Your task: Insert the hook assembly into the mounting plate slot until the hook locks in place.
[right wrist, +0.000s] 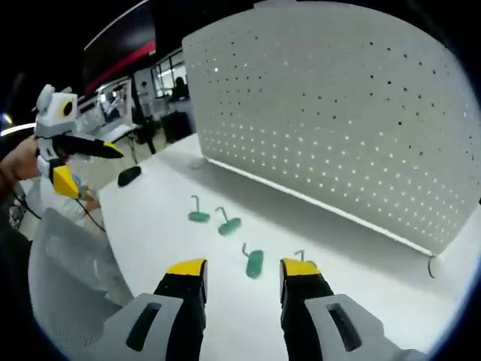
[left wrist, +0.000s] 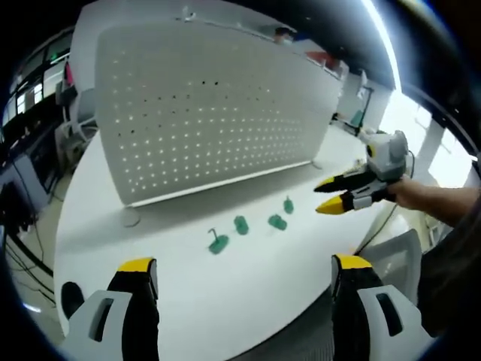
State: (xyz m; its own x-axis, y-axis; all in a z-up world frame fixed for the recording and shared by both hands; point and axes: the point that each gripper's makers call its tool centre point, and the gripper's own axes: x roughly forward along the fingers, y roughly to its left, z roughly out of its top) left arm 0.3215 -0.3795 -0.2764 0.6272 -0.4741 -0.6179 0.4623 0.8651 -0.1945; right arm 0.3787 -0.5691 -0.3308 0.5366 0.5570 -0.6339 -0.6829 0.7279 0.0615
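Note:
A white perforated mounting plate (left wrist: 203, 98) (right wrist: 338, 113) stands upright on the white table (left wrist: 188, 301) (right wrist: 150, 226). In front of it lie several small green hook assemblies (left wrist: 240, 224) (right wrist: 228, 223) in a loose row; one hook (right wrist: 301, 257) is partly hidden behind my right finger. My left gripper (left wrist: 244, 267) (right wrist: 90, 167) is open wide and holds nothing, well short of the hooks. My right gripper (right wrist: 243, 268) (left wrist: 325, 195) hovers open just before the nearest hook (right wrist: 254, 263), its jaws apart and nothing between them.
A small black object (right wrist: 129, 175) lies on the table near its far edge. A grey chair back (right wrist: 68, 263) sits beside the table edge. The plate rests on a round foot (right wrist: 432, 265) (left wrist: 131, 219). Office desks stand behind.

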